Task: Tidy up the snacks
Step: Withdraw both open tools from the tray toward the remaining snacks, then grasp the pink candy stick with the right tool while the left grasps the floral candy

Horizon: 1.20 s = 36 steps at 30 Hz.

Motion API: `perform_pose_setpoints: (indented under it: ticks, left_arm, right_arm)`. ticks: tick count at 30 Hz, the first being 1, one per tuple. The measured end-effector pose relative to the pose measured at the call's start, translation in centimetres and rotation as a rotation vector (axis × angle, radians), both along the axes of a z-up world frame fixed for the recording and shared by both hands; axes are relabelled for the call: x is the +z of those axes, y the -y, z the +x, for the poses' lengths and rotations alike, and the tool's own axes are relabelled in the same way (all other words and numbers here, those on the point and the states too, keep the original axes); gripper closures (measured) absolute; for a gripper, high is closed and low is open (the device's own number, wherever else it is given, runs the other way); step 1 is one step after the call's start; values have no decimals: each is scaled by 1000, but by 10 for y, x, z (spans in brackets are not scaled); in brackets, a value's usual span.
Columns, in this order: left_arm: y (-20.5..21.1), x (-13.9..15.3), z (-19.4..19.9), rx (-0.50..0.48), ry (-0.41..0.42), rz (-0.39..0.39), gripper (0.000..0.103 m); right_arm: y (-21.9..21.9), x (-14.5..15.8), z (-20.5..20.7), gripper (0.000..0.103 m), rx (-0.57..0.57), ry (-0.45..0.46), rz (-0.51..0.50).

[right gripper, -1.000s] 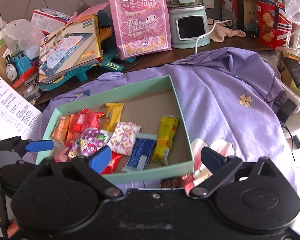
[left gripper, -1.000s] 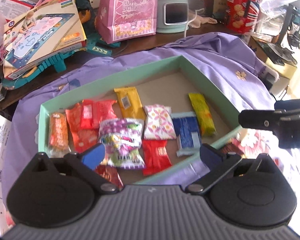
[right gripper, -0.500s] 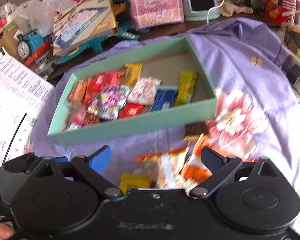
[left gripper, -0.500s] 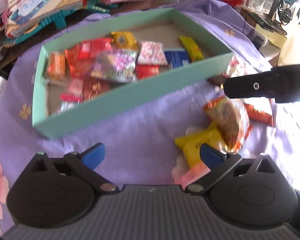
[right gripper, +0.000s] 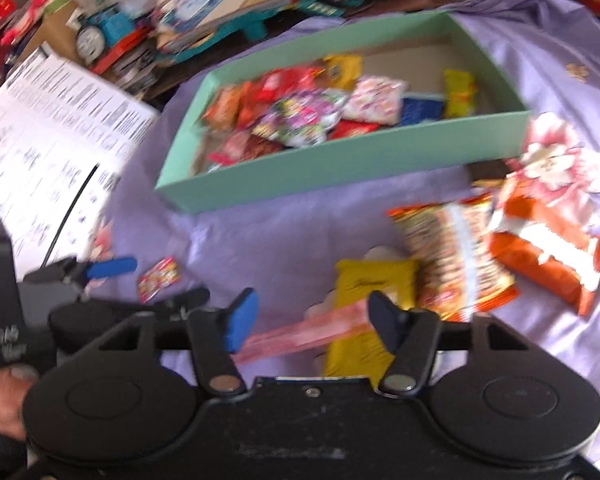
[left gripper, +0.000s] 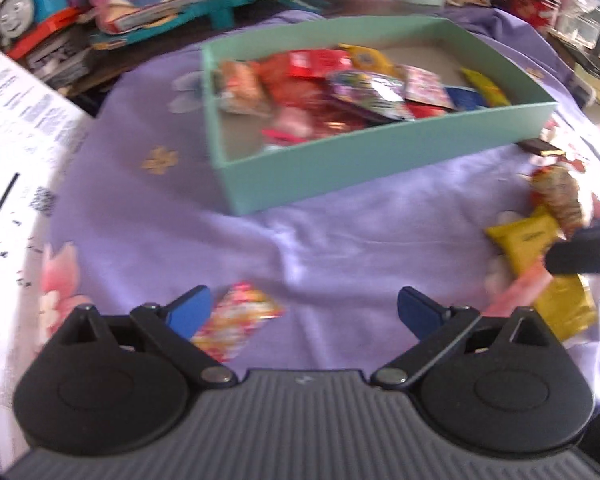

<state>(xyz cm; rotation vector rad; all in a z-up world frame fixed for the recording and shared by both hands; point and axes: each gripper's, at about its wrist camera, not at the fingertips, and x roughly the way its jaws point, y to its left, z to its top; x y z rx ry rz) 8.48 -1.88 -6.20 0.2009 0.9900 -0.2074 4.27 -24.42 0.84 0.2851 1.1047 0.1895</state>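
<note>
My right tool (right gripper: 312, 316) is closing around the pink stick (right gripper: 300, 336), which lies crosswise between its jaws; left tool (left gripper: 304, 312) gapes empty.

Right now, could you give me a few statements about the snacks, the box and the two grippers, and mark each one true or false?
1. The green box already holds several snack packets. True.
2. Every snack is inside the box. False: a yellow packet, a long pink packet and orange packets lie on the purple cloth.
3. The right gripper has the long pink packet between its closing jaws. True.
4. The left gripper is clamped on a packet. False: its jaws stand wide, with a small colourful packet beside one finger.
5. The box is upside down. False: it sits open side up.
</note>
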Motion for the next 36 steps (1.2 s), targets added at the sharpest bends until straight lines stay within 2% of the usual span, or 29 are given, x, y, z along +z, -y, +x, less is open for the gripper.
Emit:
perform_pose_setpoints:
  ticks: [2,5,8,9,10,12,15,18,20,22,24,26,29,31,32,34,36]
  left_arm:
    - [-17,-3,3,11,-4,4,9]
    - [-34,-9,6,23,-17,2,18]
    - [-43,-18,9,0,-71,-38,32]
    - [-45,-21,8,-5,-90,-49,42]
    - [-46,-24,7,-9,-101,-56,47]
    - [-44,-23,1,-18,-86,-55,62]
    - [-44,-21,-1,-29,-122,-133,78]
    - [-37,-22,-3,-28,-126,-141,80]
    - [-36,-21,0,-10,-135,-147,79]
    - [-41,-19,3,28,-135,-165,70]
    - [-46,-18,7,62,-119,-146,59]
    - [-50,-20,15,96,-120,-133,53]
    - [-52,-22,24,113,-123,-143,53]
    - [-49,-22,27,109,-124,-143,53]
    - [-49,-23,28,104,-123,-144,53]
    - [-45,-23,28,86,-115,-145,78]
    - [-41,-23,28,69,-120,-165,79]
  right_arm:
    - [-11,-6,1,62,41,-57,42]
    - [-26,-21,1,62,87,-148,56]
    - [-33,-36,4,62,80,-198,44]
    - [-33,-39,6,62,62,-202,33]
    - [-32,-41,9,62,35,-199,27]
    - [-30,-42,14,62,1,-188,36]
    - [-38,-40,24,62,1,-139,-4]
    - [-51,-40,36,62,23,-103,-57]
    - [-50,-44,42,62,20,-117,-51]
    - [-48,-45,46,62,9,-129,-38]
    - [-46,-48,48,62,9,-136,-31]
    - [-45,-50,51,62,-1,-130,-22]
    - [-53,-51,53,72,25,-73,-64]
    - [-61,-52,53,74,58,-42,-79]
    - [-64,-52,54,75,74,-38,-79]
    - [-71,-51,56,75,111,-30,-81]
    - [-75,-52,59,75,145,-29,-98]
